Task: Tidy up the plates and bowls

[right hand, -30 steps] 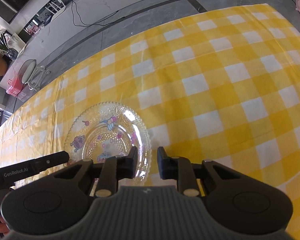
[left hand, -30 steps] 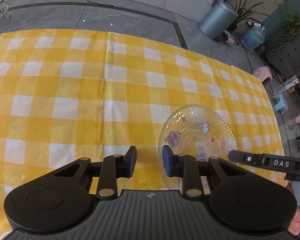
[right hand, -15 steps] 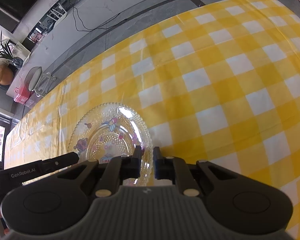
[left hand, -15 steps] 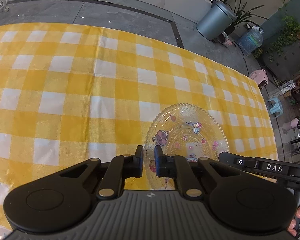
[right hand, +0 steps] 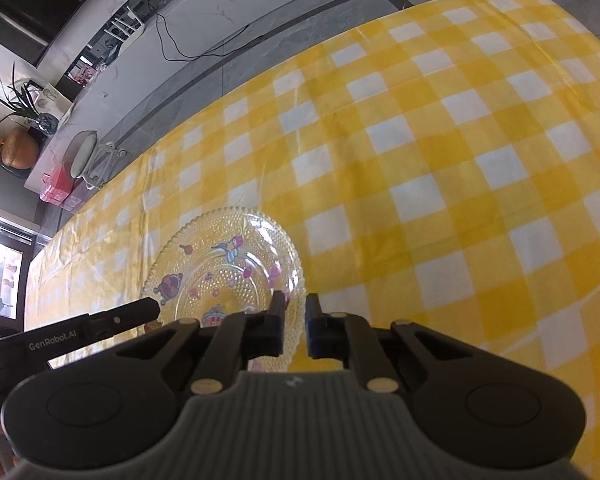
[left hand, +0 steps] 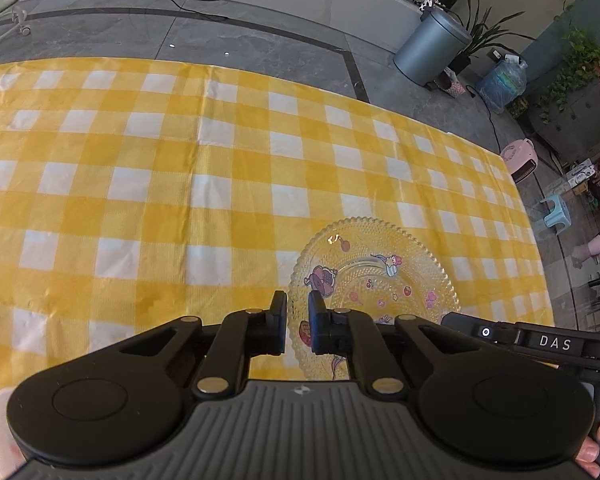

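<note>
Black left gripper point(left hand: 297, 326), grey ribbed base; right gripper point(right hand: 293, 330), "DAS" mark

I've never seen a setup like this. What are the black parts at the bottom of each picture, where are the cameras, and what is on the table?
There is no robot here. A person holds a two-finger gripper in each hand, and a fisheye camera on each one looks forward along its fingers. One picture looks out over the left gripper, the other over the right gripper. A yellow and white checked tablecloth covers the table, and on it is one clear glass plate with cartoon prints. Each gripper's jaws are closed to a narrow gap on opposite edges of the plate's beaded rim, so both appear to pinch it.
</note>
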A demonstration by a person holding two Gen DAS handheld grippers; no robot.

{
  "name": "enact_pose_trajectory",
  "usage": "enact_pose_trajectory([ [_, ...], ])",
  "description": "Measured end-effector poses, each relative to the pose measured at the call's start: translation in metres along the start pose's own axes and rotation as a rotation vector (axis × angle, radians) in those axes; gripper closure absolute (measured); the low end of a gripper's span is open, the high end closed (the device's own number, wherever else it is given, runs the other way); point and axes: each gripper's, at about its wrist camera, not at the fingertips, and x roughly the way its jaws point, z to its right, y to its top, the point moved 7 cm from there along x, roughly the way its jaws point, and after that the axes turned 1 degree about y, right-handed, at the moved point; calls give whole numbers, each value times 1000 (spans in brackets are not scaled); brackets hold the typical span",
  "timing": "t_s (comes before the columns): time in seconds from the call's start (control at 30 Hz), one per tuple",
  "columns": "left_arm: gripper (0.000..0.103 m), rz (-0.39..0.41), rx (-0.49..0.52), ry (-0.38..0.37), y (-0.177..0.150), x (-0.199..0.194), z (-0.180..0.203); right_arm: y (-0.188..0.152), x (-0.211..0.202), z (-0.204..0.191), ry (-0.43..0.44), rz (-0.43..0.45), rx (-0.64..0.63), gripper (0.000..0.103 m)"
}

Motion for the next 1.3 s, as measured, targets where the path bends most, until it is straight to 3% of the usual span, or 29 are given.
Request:
enact_pose_trajectory([
  [0.43,92,44,9,-15,-65,-66,72,-65,-103,32,60,66,25,95],
  [0.7,92,28,21,-37,-132,-62,120,-110,-155,90,33,86,52,95],
  [0.97,92,43,-4,-11,-185,-39,131,-144,-162,134,5,54,74,96],
  [1.3,92,73,-37,11,-206,-27,121,-155,-140,146,-1,38,50,97],
])
